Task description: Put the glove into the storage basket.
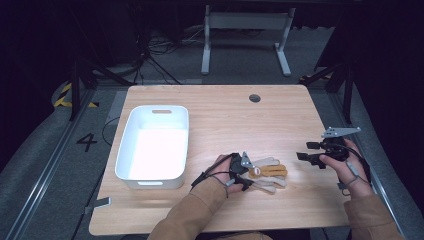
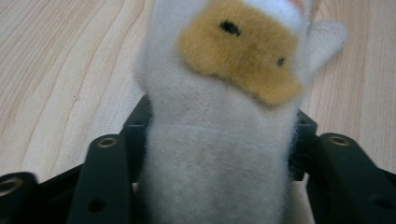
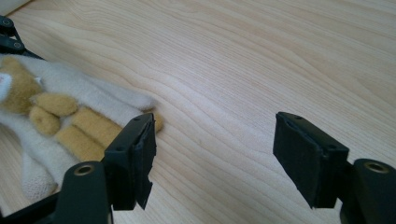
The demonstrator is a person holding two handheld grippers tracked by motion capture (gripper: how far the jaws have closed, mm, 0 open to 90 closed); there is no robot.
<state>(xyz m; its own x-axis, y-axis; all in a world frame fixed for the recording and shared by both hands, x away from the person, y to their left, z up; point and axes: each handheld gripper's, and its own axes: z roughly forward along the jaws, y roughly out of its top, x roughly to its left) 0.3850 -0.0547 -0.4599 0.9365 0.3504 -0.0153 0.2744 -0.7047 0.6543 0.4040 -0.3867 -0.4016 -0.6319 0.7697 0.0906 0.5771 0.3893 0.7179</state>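
Your left gripper (image 1: 248,172) has its jaws pressed on the cuff of the fuzzy white glove with tan fingers and a tan animal face (image 2: 219,116), which lies near the front edge of the light wooden table (image 1: 225,115). Your right gripper (image 3: 215,158) hangs with jaws wide apart, nothing between them, well right of the glove. One white plastic bin (image 1: 152,175) stands at the left. A "4" marks the floor (image 1: 87,142).
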